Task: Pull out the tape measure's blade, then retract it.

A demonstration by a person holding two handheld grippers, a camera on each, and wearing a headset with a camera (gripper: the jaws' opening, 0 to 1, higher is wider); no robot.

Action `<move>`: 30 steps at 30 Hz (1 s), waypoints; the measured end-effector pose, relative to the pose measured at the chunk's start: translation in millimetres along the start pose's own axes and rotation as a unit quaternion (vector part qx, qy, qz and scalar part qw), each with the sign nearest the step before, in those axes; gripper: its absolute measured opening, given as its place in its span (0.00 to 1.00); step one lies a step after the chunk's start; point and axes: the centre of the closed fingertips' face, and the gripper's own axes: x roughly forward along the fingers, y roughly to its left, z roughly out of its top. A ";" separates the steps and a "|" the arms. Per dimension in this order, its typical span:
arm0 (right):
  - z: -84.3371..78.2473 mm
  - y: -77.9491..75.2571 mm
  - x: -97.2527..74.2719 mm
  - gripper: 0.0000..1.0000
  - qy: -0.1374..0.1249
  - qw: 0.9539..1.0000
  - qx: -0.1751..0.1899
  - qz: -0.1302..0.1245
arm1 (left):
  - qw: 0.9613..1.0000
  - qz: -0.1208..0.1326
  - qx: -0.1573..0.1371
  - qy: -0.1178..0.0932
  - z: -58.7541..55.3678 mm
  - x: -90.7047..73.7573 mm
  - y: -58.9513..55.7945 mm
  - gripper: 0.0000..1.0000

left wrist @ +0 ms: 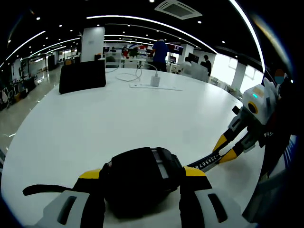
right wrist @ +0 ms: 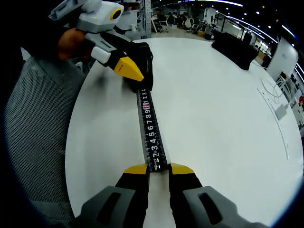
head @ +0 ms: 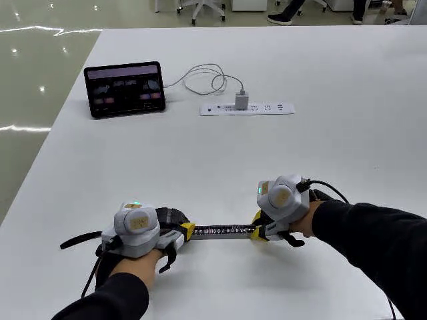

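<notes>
Tape measure (left wrist: 140,187) gripped in left gripper (left wrist: 142,172) fingers; right gripper (right wrist: 159,168) fingers pinch blade (right wrist: 148,126) end.

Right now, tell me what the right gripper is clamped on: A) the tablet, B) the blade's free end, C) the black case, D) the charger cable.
B: the right gripper pinches the end of the blade between its yellow-tipped jaws, while the left gripper holds the black case.
</notes>
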 end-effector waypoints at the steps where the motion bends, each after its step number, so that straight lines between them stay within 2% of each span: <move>1: 0.6 0.1 0.1 0.11 0.000 1.000 0.001 0.000 | 1.000 0.000 0.000 0.000 0.0 0.0 -0.2 0.59; 5: 2.8 -0.1 1.8 0.11 -0.009 1.000 0.017 -0.001 | 1.000 -0.002 0.001 0.000 0.1 0.1 -0.4 0.59; 15: 9.0 1.3 5.1 0.11 -0.021 1.000 0.004 -0.002 | 1.000 -0.001 0.002 0.000 0.2 -0.1 -0.2 0.59; 21: 14.4 1.5 7.0 0.11 -0.040 0.999 0.026 0.005 | 1.000 -0.003 0.001 0.000 0.2 0.1 0.0 0.59; 30: 21.7 4.4 11.8 0.11 -0.040 0.999 0.019 0.005 | 1.000 -0.005 0.002 0.000 0.2 -0.4 -0.3 0.59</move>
